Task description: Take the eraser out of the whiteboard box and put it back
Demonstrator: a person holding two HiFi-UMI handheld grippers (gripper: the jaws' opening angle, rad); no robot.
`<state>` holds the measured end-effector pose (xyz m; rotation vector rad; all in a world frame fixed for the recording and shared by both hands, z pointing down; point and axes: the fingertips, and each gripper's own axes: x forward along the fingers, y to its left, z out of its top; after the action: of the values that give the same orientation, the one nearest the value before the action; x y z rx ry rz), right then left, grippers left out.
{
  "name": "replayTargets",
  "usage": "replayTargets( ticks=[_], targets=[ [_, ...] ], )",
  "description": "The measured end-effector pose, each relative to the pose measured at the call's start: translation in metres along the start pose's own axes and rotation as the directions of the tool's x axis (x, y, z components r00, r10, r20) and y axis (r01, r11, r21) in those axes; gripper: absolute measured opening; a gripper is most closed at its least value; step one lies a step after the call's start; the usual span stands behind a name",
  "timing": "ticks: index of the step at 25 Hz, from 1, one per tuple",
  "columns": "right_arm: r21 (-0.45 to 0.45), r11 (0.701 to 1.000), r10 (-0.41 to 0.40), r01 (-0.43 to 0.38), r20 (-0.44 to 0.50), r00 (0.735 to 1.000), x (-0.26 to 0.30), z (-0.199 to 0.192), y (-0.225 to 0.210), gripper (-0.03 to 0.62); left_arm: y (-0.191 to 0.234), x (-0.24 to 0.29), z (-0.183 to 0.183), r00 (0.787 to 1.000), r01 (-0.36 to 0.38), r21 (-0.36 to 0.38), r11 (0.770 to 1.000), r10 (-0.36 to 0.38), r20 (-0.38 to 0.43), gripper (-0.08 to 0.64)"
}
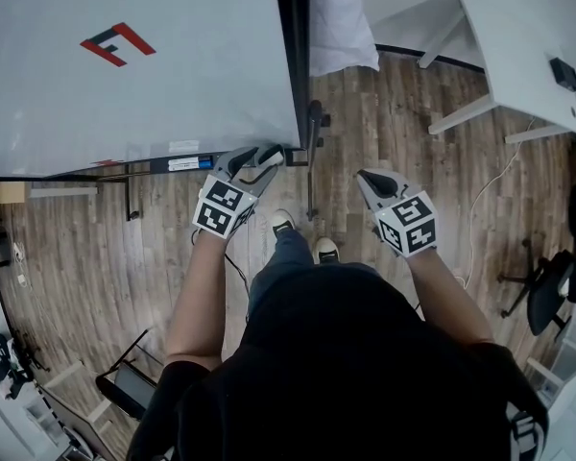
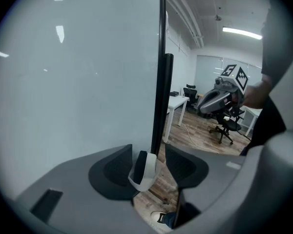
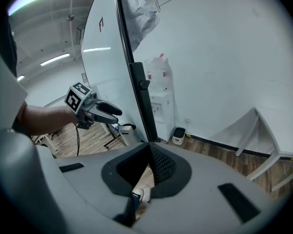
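Note:
A white eraser with a black felt face (image 2: 145, 169) sits tilted between the jaws of my left gripper (image 2: 149, 150), above the wood floor. That gripper (image 1: 259, 157) is at the lower right corner of the whiteboard (image 1: 154, 84), just past the end of its marker tray (image 1: 187, 164). In the right gripper view the left gripper (image 3: 118, 112) hovers over a small white box (image 3: 128, 128) beside the board's black post. My right gripper (image 1: 368, 176) hangs to the right, away from the board, with its jaws (image 3: 149, 147) together and nothing in them.
The whiteboard's black stand leg (image 1: 312, 171) runs down to the floor by my shoes (image 1: 283, 224). A white table (image 1: 528, 56) stands at the far right, an office chair (image 1: 552, 291) below it. A white cloth bundle (image 1: 341, 27) hangs behind the board.

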<state>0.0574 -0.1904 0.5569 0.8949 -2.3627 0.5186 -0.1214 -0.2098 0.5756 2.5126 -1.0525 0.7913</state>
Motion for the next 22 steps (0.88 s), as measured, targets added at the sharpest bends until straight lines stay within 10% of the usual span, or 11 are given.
replayTargets(
  ticks=[22],
  targets=[
    [0.057, 0.998, -0.013, 0.016, -0.049, 0.999, 0.006, -0.032, -0.012, -0.006, 0.002, 0.053, -0.046, 0.986, 0.061, 0.026, 0.998, -0.056, -0.160, 0.238]
  ],
)
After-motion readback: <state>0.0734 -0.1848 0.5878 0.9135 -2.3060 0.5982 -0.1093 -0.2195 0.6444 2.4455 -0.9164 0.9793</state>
